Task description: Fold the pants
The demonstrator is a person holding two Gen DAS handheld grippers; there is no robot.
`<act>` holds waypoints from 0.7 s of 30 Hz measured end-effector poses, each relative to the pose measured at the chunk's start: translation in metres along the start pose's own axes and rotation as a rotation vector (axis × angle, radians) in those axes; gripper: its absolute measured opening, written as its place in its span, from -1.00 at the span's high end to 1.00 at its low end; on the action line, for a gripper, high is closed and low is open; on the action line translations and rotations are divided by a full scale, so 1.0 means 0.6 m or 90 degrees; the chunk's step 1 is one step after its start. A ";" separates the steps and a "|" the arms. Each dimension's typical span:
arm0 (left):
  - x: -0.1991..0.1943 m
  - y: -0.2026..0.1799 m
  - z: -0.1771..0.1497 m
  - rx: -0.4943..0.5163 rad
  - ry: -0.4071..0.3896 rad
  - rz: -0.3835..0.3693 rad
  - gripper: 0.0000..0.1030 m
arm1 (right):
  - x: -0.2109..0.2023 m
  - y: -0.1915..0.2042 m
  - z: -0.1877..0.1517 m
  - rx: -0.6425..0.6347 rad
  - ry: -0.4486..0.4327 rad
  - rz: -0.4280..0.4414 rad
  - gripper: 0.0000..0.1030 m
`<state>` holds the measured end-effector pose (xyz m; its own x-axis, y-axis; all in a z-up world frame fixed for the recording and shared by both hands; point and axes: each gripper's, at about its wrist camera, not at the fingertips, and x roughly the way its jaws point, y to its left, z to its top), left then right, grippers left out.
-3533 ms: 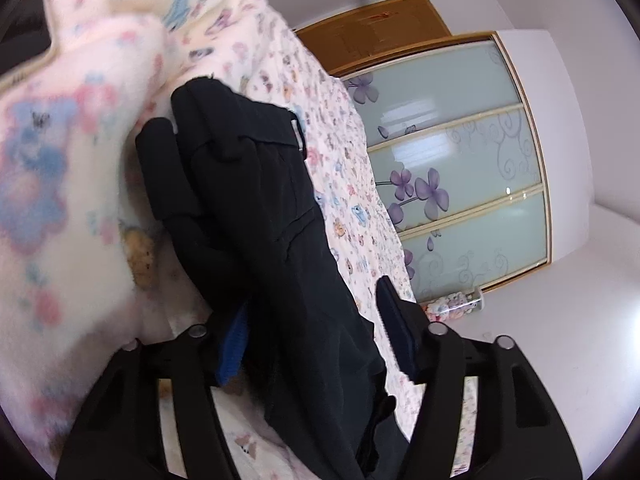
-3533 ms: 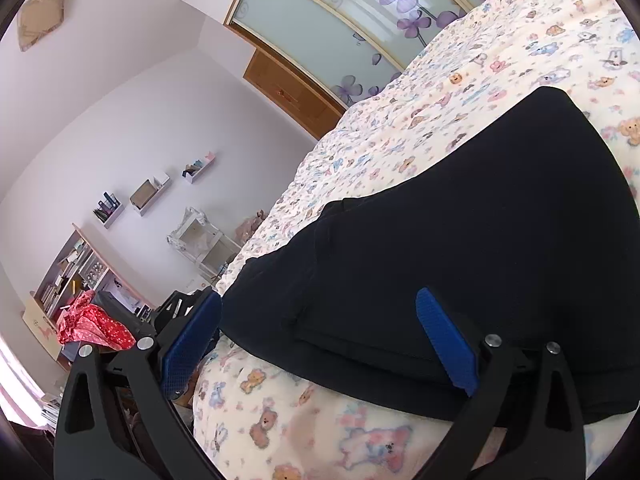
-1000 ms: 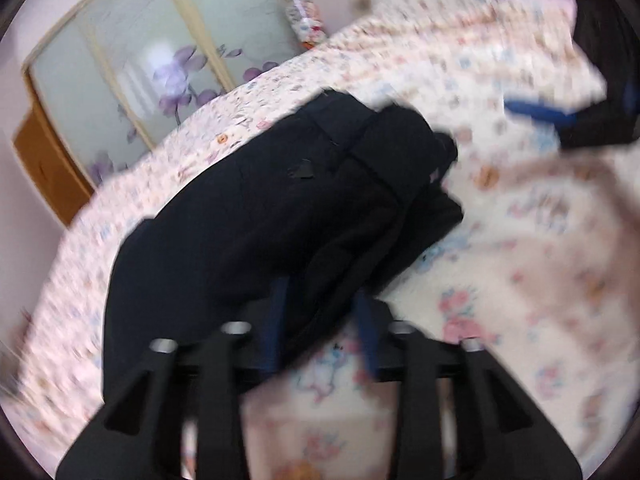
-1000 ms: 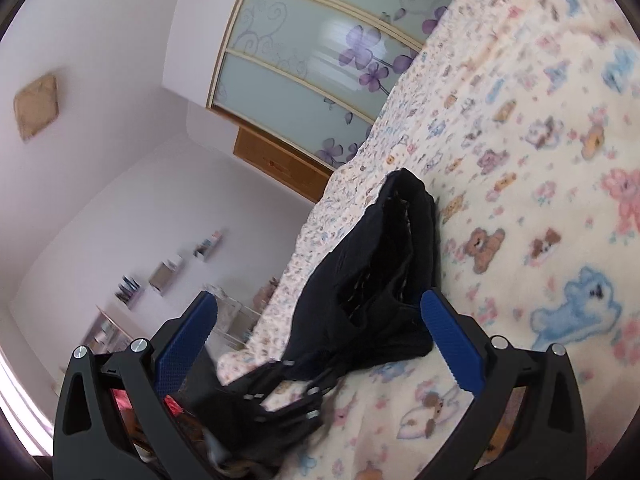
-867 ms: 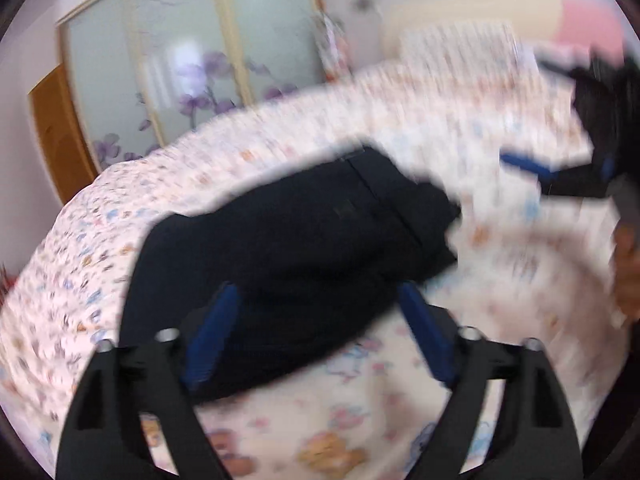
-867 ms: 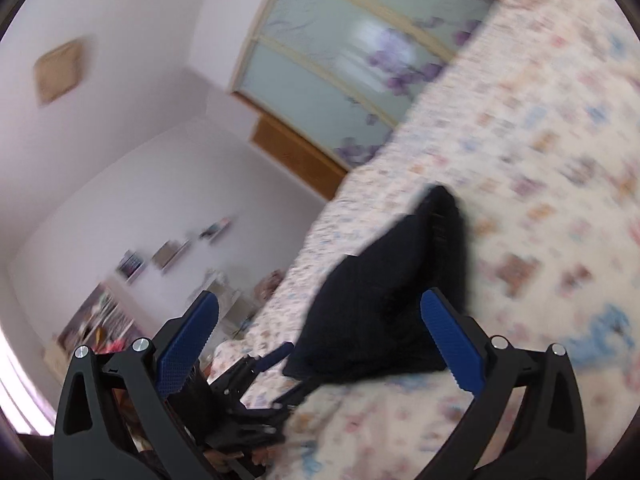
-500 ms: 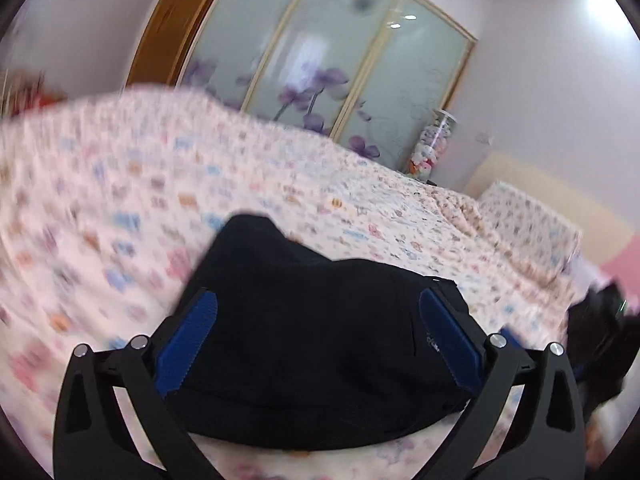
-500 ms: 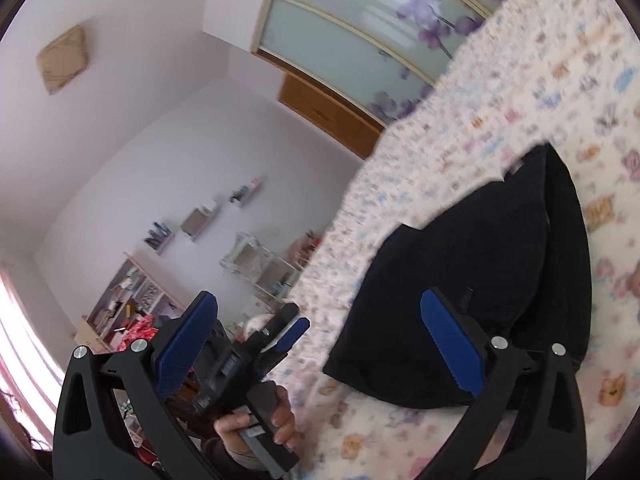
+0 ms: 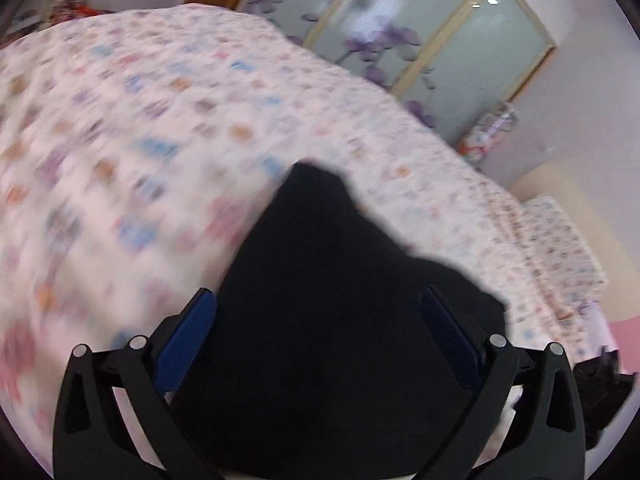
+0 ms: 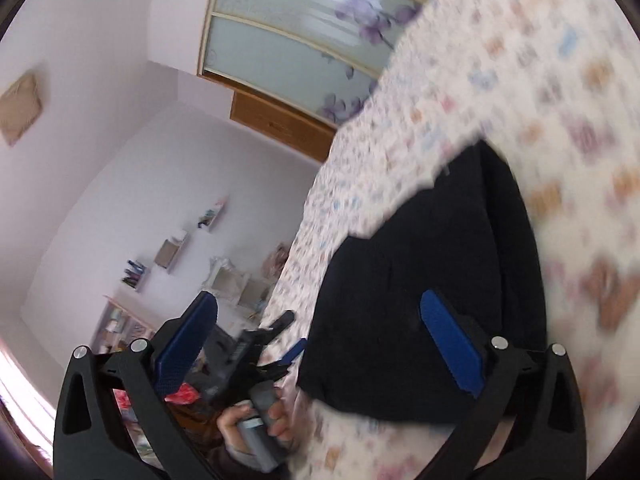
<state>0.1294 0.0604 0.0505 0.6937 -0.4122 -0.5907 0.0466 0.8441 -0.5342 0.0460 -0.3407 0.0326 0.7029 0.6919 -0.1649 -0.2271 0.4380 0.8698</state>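
Note:
The black pants (image 9: 332,320) lie folded in a flat bundle on the bed's patterned sheet (image 9: 140,120). My left gripper (image 9: 318,340) hovers just before their near edge, jaws wide open, blue pads (image 9: 188,344) clear of the cloth. In the right wrist view the pants (image 10: 420,300) lie ahead and to the right of my right gripper (image 10: 320,344), which is open with nothing gripped. A hand (image 10: 248,420) holds the left gripper (image 10: 292,336) at the bed's left edge beside the pants. Both views are motion-blurred.
A wardrobe with frosted sliding doors and purple flowers (image 9: 420,32) stands behind the bed. A pillow (image 9: 560,248) lies at the far right end. Wall shelves (image 10: 172,252) and a cluttered desk (image 10: 120,320) stand beyond the bed's left edge. The sheet (image 10: 560,100) spreads around the pants.
My left gripper let go of the pants' edge, opened wide, rolled upright and drew back. The pants now lie folded. The right gripper swung slightly, still open.

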 end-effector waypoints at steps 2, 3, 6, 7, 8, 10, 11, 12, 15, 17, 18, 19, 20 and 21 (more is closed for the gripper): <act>0.011 -0.022 0.043 0.008 0.006 -0.035 -0.96 | 0.029 0.002 0.023 0.008 0.026 0.011 -0.97; 0.019 -0.034 0.057 0.013 0.017 -0.063 -0.96 | 0.043 -0.001 0.031 0.015 0.034 0.004 -0.97; 0.071 -0.055 0.090 0.031 0.077 -0.150 -0.96 | 0.081 -0.010 0.046 0.018 0.052 -0.017 -0.97; 0.095 -0.065 0.096 0.040 0.111 -0.178 -0.96 | 0.087 -0.012 0.044 0.017 0.054 -0.021 -0.97; 0.114 -0.073 0.099 0.045 0.133 -0.178 -0.96 | 0.096 -0.016 0.044 0.019 0.058 -0.025 -0.97; 0.151 -0.081 0.099 0.040 0.171 -0.211 -0.96 | 0.102 -0.021 0.049 0.022 0.064 -0.025 -0.97; 0.169 -0.081 0.098 0.030 0.190 -0.244 -0.96 | 0.104 -0.027 0.050 0.022 0.066 -0.030 -0.97; 0.189 -0.079 0.097 0.018 0.202 -0.248 -0.96 | 0.103 -0.034 0.049 0.022 0.062 -0.051 -0.97; 0.225 -0.053 0.103 -0.002 0.160 -0.136 -0.75 | 0.094 -0.088 0.048 0.076 0.041 -0.055 -0.90; 0.236 -0.028 0.105 -0.038 0.134 -0.102 -0.49 | 0.085 -0.120 0.043 0.118 0.029 -0.039 -0.50; 0.238 -0.013 0.107 -0.066 0.126 -0.109 -0.43 | 0.078 -0.131 0.040 0.128 0.024 -0.030 -0.44; 0.239 -0.001 0.107 -0.091 0.119 -0.126 -0.43 | 0.074 -0.137 0.037 0.132 0.024 -0.023 -0.38; 0.236 0.004 0.108 -0.099 0.117 -0.138 -0.45 | 0.071 -0.139 0.036 0.133 0.029 -0.018 -0.38; 0.231 0.001 0.109 -0.095 0.119 -0.142 -0.48 | 0.069 -0.133 0.037 0.131 0.032 -0.020 -0.42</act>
<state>0.2723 0.0264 0.0076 0.5340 -0.6491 -0.5418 0.0679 0.6716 -0.7377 0.1081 -0.3599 -0.0335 0.6716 0.7098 -0.2122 -0.0590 0.3368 0.9397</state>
